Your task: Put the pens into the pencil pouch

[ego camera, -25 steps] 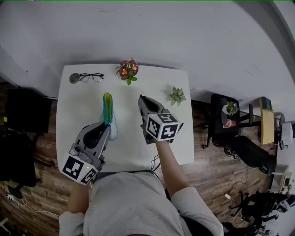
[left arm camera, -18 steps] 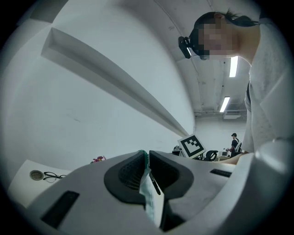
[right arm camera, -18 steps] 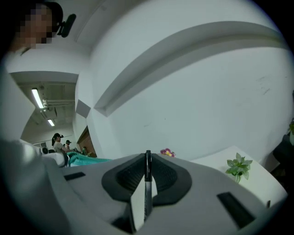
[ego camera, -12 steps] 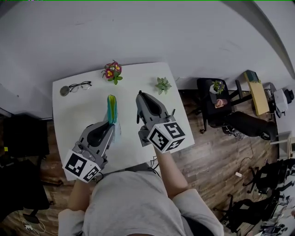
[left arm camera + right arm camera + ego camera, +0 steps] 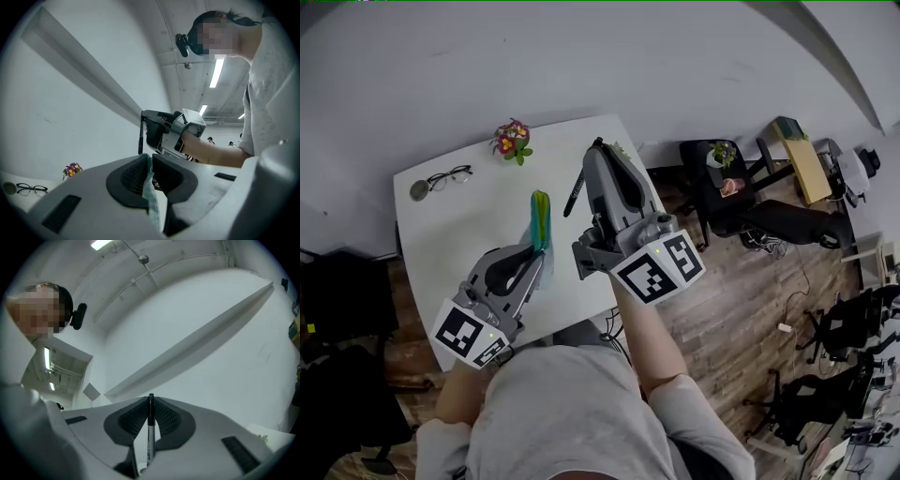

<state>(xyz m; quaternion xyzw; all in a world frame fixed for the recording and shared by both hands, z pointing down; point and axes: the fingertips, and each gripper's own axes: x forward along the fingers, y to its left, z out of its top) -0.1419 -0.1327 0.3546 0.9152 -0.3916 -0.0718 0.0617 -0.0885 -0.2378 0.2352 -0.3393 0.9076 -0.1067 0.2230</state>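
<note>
Over the white table (image 5: 441, 234), in the head view, the left gripper (image 5: 534, 255) was clenched on the near end of the green pencil pouch (image 5: 541, 216). The pouch was held on edge, its long axis running 12 to 6 o'clock. The right gripper (image 5: 598, 150) was clamped on 1 black pen (image 5: 574, 193), which stood upright between the pads in that gripper's own view. The pen hung from the jaws along a 1 to 7 o'clock line, its lower tip just beside the pouch's far end, at about 3 o'clock from it. Only the right hand carried a pen. The pouch's opening seemed to face up, though no view showed it plainly, so the tip probably needed to go toward 9 o'clock and down
</note>
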